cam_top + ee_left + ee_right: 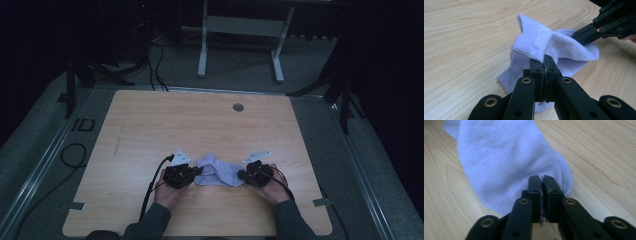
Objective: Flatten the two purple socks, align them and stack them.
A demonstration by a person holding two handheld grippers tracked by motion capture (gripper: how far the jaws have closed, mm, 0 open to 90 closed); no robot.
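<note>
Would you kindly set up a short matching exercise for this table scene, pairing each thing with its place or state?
Things:
1. left tool
2. right tool
3. sock
4. round grommet

Places or states:
A. set into the table near its far edge
B. clamped on the ribbed cuff edge
C. crumpled between the two hands
D. clamped on the smooth rounded end

Pairs: 1-B, 2-D, 3-C, 4-A
</note>
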